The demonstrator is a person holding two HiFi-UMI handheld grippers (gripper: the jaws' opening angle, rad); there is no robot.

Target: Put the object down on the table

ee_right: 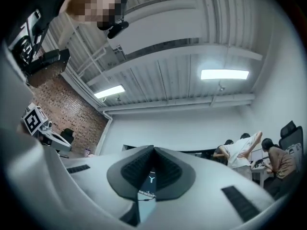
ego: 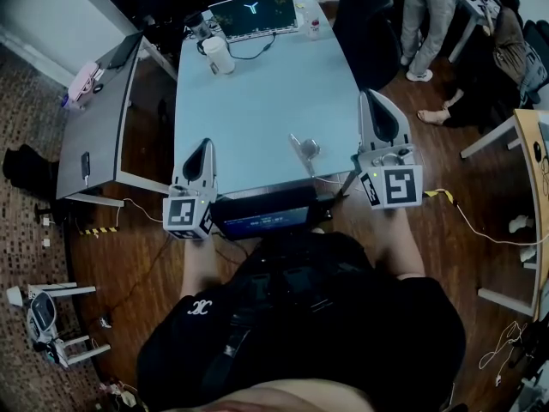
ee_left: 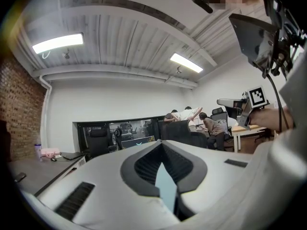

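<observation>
A small shiny grey object (ego: 304, 150) lies on the pale blue table (ego: 257, 110), near its front edge and right of the middle. My left gripper (ego: 202, 145) hovers over the table's front left corner, well left of the object, with its jaws together and nothing between them. The left gripper view shows the left gripper (ee_left: 161, 143) with its tips touching. My right gripper (ego: 371, 95) is held just off the table's right edge, to the right of the object. The right gripper view shows the right gripper (ee_right: 153, 148) shut and empty. Neither gripper touches the object.
A white mug (ego: 218, 56) and an open laptop (ego: 254, 13) with a black cable stand at the table's far end. A dark screen (ego: 266, 221) sits at the near edge. A grey side desk (ego: 103, 118) is at the left. People (ego: 429, 24) stand at the back right.
</observation>
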